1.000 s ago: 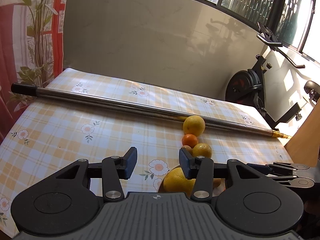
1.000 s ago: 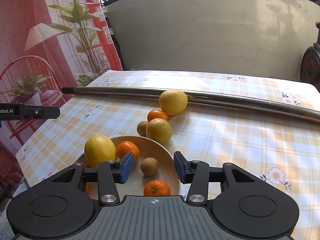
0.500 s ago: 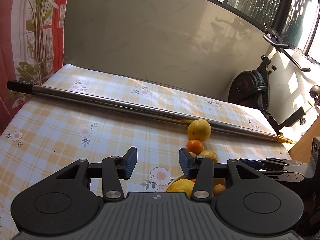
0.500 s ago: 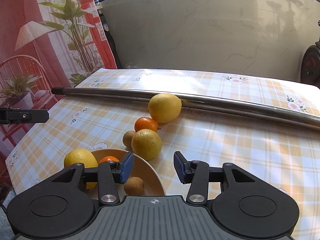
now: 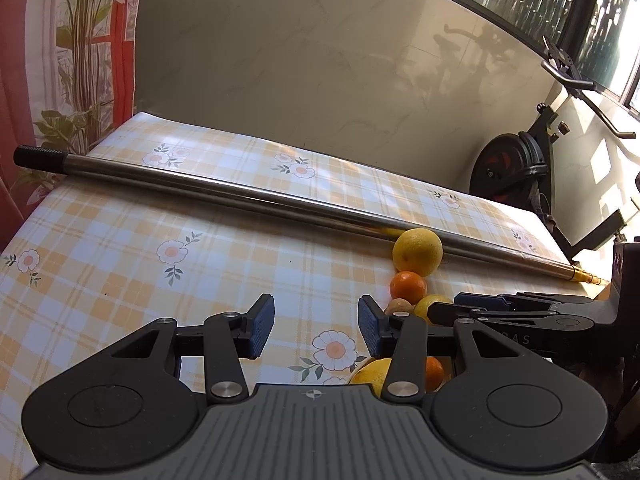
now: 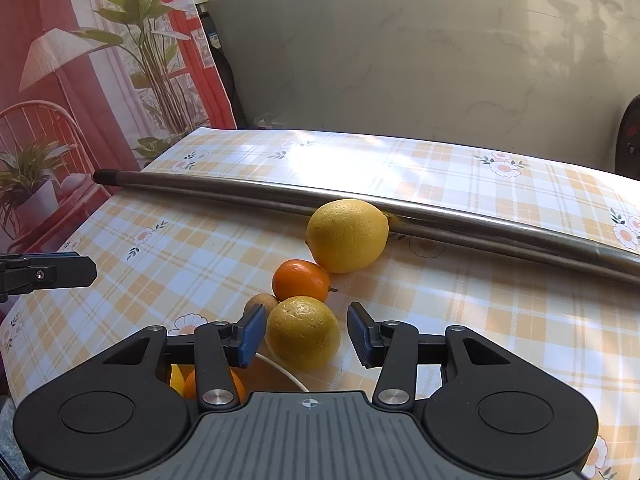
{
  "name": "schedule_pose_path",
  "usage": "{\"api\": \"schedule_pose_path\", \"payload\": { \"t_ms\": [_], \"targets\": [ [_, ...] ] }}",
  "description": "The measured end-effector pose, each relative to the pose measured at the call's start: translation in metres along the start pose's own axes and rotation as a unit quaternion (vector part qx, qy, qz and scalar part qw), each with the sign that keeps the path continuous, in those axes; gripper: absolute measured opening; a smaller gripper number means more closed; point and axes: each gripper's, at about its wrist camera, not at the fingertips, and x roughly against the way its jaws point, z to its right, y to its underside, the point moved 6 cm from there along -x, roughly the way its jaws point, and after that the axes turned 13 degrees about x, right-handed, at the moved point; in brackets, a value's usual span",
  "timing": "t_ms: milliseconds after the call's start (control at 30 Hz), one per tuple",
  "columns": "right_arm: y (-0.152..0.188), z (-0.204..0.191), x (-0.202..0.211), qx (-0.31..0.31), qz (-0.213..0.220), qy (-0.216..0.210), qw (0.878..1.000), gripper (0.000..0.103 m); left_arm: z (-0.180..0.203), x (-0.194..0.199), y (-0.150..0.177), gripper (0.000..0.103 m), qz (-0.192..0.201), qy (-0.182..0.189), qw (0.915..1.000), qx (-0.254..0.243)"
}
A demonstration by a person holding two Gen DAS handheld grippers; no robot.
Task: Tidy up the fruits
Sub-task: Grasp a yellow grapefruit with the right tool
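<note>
Two grippers, both spread wide | right gripper (image 6: 306, 334) flanks a lemon (image 6: 303, 332) beside the bowl (image 6: 280, 372) | left gripper (image 5: 316, 328) holds nothing over the table (image 5: 120, 240)

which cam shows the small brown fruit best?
Neither well; right wrist is better: the brown fruit shows its top half past the right gripper. Left wrist shows a sliver behind the left gripper.

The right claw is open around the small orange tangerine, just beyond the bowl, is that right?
Not quite. In the right wrist view the right claw is open, just beyond the bowl, but the fruit between its fingers is the yellow lemon. The small orange tangerine sits farther out, past the fingertips.
</note>
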Motion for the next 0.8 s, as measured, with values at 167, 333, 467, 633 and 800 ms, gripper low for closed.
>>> {"api": "schedule_pose_path", "payload": {
  "t_ms": [167, 333, 467, 633, 800],
  "targets": [
    [0.003, 0.003, -0.011, -0.019, -0.009, -0.013, 1.000, 0.043, 0.001, -0.002, 0.001, 0.049, -0.004, -0.003, 1.0000, 0.001],
    [0.008, 0.007, -0.017, -0.040, -0.016, -0.030, 0.999, 0.043, 0.004, -0.004, 0.004, 0.049, -0.007, -0.006, 1.0000, -0.004],
    [0.011, 0.007, -0.015, -0.045, -0.016, -0.035, 0.998, 0.043, 0.006, -0.004, 0.005, 0.049, -0.006, -0.009, 0.9999, -0.009],
    [0.017, 0.010, -0.006, -0.042, -0.009, -0.018, 0.999, 0.043, 0.010, -0.004, 0.006, 0.049, -0.007, -0.009, 0.9998, -0.014],
    [0.023, 0.020, 0.010, -0.053, 0.010, -0.003, 0.999, 0.043, 0.015, -0.005, 0.008, 0.049, -0.010, -0.008, 0.9998, -0.018]
  ]
}}
